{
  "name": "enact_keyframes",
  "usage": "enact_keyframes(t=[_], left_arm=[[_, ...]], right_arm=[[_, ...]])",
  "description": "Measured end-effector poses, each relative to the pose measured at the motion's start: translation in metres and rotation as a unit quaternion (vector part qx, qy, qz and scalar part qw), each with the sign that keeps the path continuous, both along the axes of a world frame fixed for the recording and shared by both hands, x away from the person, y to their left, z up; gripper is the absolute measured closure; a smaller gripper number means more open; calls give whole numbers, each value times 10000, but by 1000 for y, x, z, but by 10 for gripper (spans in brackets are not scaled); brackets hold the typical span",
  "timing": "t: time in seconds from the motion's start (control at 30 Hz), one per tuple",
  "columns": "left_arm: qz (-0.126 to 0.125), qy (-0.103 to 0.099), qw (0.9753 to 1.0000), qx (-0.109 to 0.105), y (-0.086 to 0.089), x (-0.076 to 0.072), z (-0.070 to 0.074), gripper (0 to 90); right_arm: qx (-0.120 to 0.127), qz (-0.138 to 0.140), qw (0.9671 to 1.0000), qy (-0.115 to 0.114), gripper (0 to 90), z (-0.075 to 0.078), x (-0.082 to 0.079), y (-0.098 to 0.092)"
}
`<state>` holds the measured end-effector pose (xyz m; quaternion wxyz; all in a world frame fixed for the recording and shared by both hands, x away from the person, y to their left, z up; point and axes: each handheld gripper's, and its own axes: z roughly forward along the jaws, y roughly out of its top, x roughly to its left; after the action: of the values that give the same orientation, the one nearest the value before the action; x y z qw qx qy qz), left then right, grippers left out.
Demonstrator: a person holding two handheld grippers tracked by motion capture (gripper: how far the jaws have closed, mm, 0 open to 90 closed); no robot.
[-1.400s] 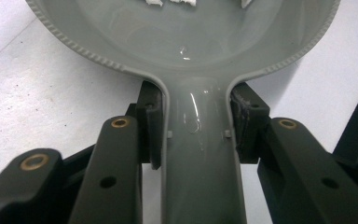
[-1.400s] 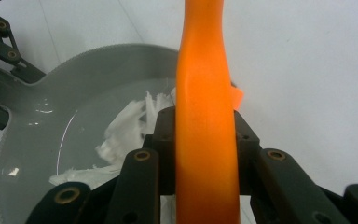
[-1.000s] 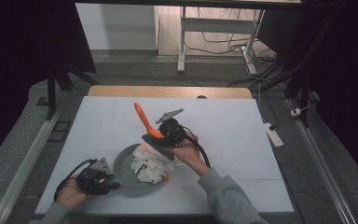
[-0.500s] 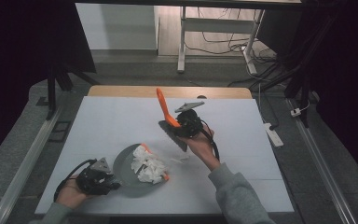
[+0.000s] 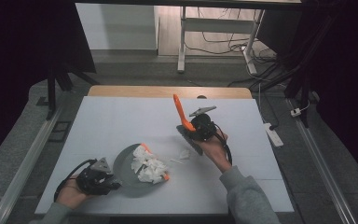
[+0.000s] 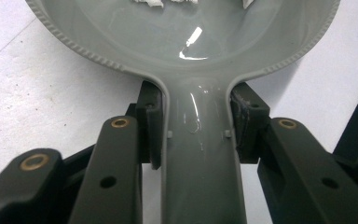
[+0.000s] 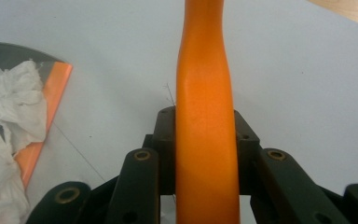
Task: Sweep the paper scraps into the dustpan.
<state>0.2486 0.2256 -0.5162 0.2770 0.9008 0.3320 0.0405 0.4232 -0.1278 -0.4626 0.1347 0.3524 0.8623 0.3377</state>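
Fingers of the left gripper (image 5: 103, 178) clamp the handle of a grey dustpan (image 5: 126, 161) lying flat on the white surface (image 5: 121, 121) at the near left. Crumpled white paper scraps (image 5: 148, 167) sit heaped in its pan, against an orange lip (image 5: 166, 177). One stray scrap (image 5: 184, 153) lies just right of it. Farther right, the right gripper (image 5: 193, 128) is closed on an orange-handled brush (image 5: 179, 111), its handle tilted up and away.
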Motion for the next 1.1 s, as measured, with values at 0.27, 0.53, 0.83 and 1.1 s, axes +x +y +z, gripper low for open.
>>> enact_keyframes(t=[0.27,0.53,0.83,1.1], left_arm=[[-15,6,10000,8,-1,0,0,618],[-26,1,10000,11,-3,0,0,618],[-18,3,10000,9,-4,0,0,618],[-30,8,10000,17,-5,0,0,618]], right_arm=[[-117,72,9998,159,705,-14,-1,4],[-107,196,9994,281,705,-16,-6,16],[-98,538,9980,314,705,-19,-18,37],[28,718,9967,370,705,-19,-27,49]])
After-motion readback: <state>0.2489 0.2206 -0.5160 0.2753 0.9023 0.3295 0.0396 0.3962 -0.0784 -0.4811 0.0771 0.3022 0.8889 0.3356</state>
